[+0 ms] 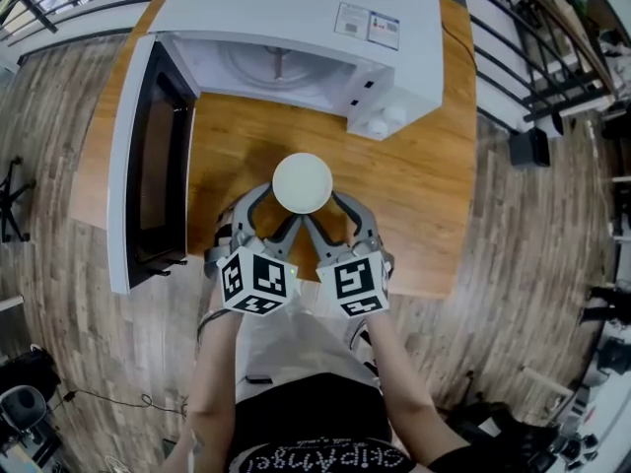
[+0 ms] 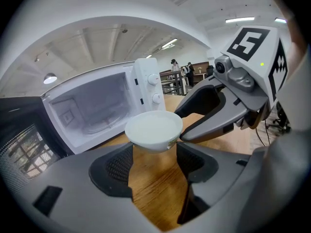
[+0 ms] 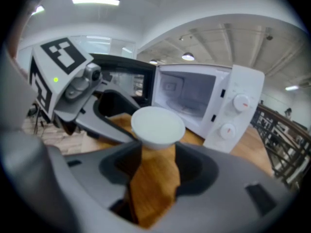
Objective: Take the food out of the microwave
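i have the bowl (image 1: 302,182) at the centre of the head view, out of the microwave (image 1: 296,8) and over the table (image 1: 424,195), just below the open cavity at the top of the frame. the left gripper (image 1: 274,208) and right gripper (image 1: 331,208) meet it from lower left and lower right. each has its jaws drawn in narrow on the bowl's lower wall. in both gripper views the bowl sits right at the jaw tips, rim level, and looks lifted off the wood.

the cavity shows only the turntable (image 1: 279,64), so i judge the set-down is the step in hand. to do it well i'd lower both grippers at one pace so the rim stays level. i'd pick a spot well clear of the door (image 1: 148,166) standing open at the left. since the hold is only at the tips, i'd let the base touch the wood before easing either grip, then open both together.
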Action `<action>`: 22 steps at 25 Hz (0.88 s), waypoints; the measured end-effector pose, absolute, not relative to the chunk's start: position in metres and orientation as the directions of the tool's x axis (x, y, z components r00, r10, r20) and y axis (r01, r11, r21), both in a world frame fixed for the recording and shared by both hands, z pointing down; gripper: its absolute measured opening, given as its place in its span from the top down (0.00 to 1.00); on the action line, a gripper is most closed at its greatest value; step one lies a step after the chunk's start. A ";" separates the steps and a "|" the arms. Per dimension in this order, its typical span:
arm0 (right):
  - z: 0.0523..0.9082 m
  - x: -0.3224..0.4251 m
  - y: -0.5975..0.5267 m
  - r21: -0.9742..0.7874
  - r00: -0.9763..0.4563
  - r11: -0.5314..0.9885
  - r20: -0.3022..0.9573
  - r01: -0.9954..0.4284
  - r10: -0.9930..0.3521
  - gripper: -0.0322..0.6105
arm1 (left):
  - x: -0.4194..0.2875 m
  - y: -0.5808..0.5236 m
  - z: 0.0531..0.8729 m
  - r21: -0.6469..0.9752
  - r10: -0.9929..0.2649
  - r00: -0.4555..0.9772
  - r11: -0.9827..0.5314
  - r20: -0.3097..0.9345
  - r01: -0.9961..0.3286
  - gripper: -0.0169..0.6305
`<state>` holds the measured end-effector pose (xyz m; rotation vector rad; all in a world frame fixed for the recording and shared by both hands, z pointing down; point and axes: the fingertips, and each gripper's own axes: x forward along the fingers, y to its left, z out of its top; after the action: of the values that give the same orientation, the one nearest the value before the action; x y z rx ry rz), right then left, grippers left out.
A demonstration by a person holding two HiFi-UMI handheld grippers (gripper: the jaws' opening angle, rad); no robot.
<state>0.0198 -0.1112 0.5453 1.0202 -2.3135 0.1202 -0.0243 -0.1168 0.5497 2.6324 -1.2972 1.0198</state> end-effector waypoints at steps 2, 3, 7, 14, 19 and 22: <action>0.553 0.019 -0.109 0.148 -0.529 0.708 0.565 -0.691 -0.634 0.59 | -0.025 -0.114 0.557 -0.242 -0.696 0.430 -0.647 0.575 -0.723 0.50; 0.556 0.019 -0.108 0.147 -0.531 0.712 0.568 -0.687 -0.629 0.59 | -0.025 -0.113 0.560 -0.239 -0.695 0.429 -0.646 0.578 -0.725 0.50; 0.572 0.018 -0.107 0.145 -0.530 0.724 0.588 -0.674 -0.611 0.59 | -0.027 -0.111 0.574 -0.212 -0.686 0.429 -0.642 0.587 -0.737 0.50; 0.593 0.015 -0.108 0.132 -0.517 0.730 0.622 -0.671 -0.588 0.59 | -0.031 -0.111 0.595 -0.184 -0.671 0.428 -0.641 0.606 -0.745 0.50; 0.602 0.014 -0.106 0.126 -0.510 0.734 0.642 -0.667 -0.573 0.59 | -0.032 -0.109 0.606 -0.161 -0.658 0.432 -0.642 0.617 -0.749 0.50; 0.604 0.015 -0.107 0.129 -0.505 0.732 0.644 -0.669 -0.575 0.59 | -0.031 -0.110 0.607 -0.156 -0.658 0.435 -0.642 0.615 -0.751 0.50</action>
<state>0.0150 -0.1066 0.6036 0.9340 -2.2465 0.1776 -0.0314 -0.1096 0.6075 2.5390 -1.2550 0.9903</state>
